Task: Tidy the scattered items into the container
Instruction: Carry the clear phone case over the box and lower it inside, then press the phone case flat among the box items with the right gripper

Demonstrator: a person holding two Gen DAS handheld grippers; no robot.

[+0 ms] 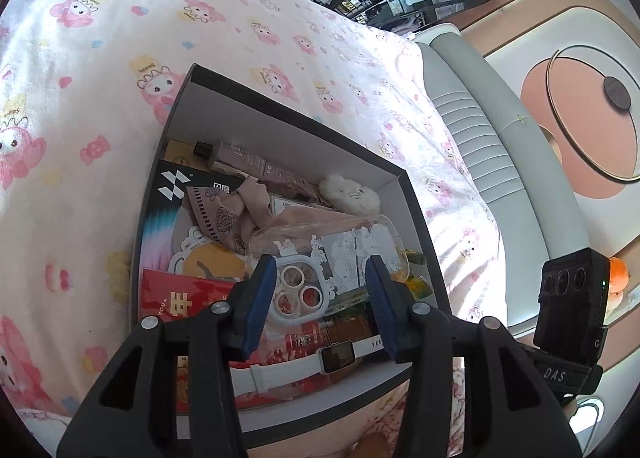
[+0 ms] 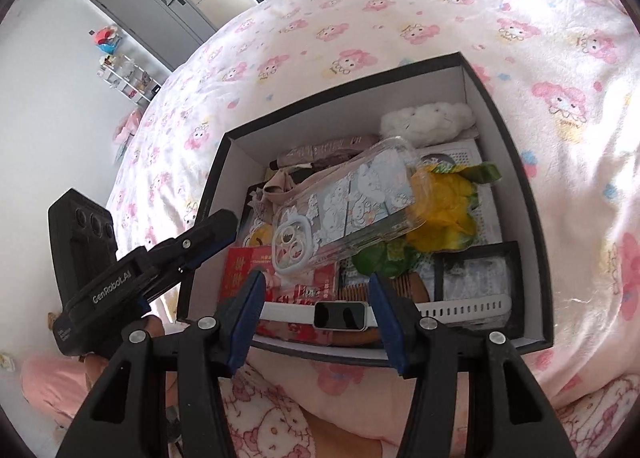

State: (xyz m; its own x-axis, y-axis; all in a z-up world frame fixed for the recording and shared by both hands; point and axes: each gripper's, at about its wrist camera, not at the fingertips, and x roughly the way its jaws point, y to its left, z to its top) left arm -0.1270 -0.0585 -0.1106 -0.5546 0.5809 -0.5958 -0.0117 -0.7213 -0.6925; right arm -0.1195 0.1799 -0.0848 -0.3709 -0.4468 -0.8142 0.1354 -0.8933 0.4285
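From my left wrist, my left gripper [image 1: 322,298] hangs parted and empty above the black box [image 1: 416,193] on the bed, over a clear phone case [image 1: 336,254] lying inside. From my right wrist, my right gripper [image 2: 318,312] is likewise spread, gripping nothing, over a white smartwatch [image 2: 340,314] in the box.

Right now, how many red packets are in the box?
2: a big one in the near-left corner, a smaller one beside it under the watch. Clutter may hide more.
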